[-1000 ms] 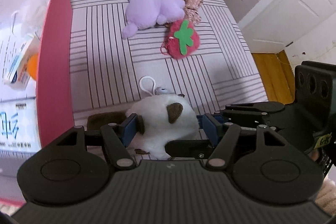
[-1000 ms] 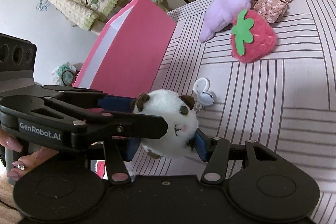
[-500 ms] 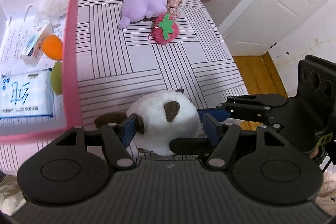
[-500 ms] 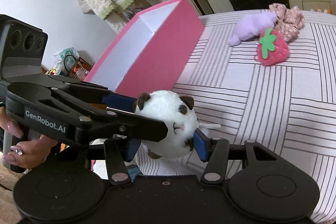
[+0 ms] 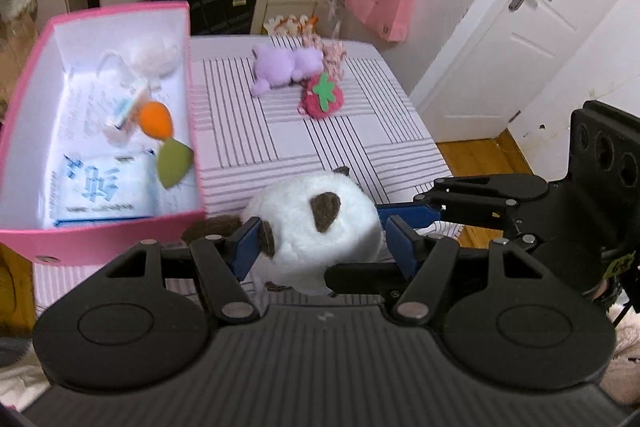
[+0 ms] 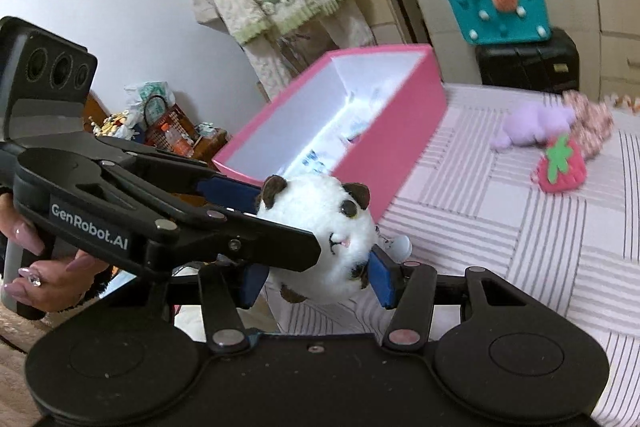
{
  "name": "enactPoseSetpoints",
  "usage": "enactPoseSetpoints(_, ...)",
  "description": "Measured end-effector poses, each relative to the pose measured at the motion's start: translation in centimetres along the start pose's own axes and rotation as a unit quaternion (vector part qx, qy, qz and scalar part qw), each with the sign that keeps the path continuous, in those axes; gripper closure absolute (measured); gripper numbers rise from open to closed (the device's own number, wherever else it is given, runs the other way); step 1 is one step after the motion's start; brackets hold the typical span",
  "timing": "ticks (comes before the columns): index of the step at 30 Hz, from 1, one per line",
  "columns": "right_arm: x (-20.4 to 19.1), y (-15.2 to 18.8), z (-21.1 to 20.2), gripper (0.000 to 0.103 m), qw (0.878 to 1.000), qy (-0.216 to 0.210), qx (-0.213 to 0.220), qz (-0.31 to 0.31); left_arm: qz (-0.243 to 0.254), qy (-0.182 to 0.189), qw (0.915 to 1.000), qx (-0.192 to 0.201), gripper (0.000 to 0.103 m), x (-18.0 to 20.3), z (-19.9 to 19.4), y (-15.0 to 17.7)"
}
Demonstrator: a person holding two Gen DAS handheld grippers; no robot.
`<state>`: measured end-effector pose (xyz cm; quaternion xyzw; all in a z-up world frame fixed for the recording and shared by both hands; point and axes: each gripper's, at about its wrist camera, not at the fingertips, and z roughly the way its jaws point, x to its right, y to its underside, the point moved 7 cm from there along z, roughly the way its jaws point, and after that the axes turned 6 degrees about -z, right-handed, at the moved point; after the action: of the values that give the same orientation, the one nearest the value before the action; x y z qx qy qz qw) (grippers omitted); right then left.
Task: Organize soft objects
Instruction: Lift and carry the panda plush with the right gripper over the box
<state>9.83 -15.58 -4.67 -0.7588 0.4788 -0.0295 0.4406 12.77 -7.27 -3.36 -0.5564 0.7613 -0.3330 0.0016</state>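
Both grippers, left (image 5: 320, 247) and right (image 6: 316, 277), are clamped on the white plush (image 5: 316, 231), held up just beside the pink box (image 5: 188, 27). Looks like mid-carry; next it needs to go over the rim and get dropped in, with the purple plush (image 5: 286, 69) and strawberry (image 5: 322, 101) waiting farther back on the table (image 5: 392, 131).

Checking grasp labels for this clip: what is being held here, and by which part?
Both grippers hold one white plush toy: the left gripper and the right gripper each clamp the sides of its round body.

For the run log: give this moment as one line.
left gripper: shut on panda plush | right gripper: shut on panda plush | pink box: open, beside
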Motion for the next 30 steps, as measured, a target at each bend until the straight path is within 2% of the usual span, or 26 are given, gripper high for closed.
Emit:
enactPoseSetpoints(6,-1.9,-3.2,0.3,0.045,0.999,0.014,0.027,-0.045,0.014,-0.014,0.9983,0.055,0.038,-1.1,-2.6,-1.7)
enactPoseSetpoints(11,-2.8,-6.3,1.4,0.045,0.995,0.02,0.057,-0.08,0.034,-0.023,0.9929,0.112,0.038,-2.4,-4.6,-3.7)
enactPoseSetpoints(14,-2.8,-8.0,2.6,0.045,0.994,0.014,0.067,-0.085,0.04,-0.032,0.9899,0.133,0.038,-3.6,-5.3,-5.2)
enactPoseSetpoints(21,-1.5,-12.2,6.9,0.045,0.993,0.011,0.079,-0.091,0.007,-0.023,0.9876,0.155,0.038,-8.9,-5.0,-9.3)
enactPoseSetpoints(26,0.1,-15.0,11.8,0.045,0.99,0.03,0.075,-0.119,-0.038,-0.031,0.9845,0.169,0.038,-13.4,-2.5,-12.5)
enactPoseSetpoints(30,2.1,-16.5,15.6,0.045,0.992,0.025,0.051,-0.115,-0.084,-0.027,0.9836,0.157,0.038,-17.3,0.1,-14.6)
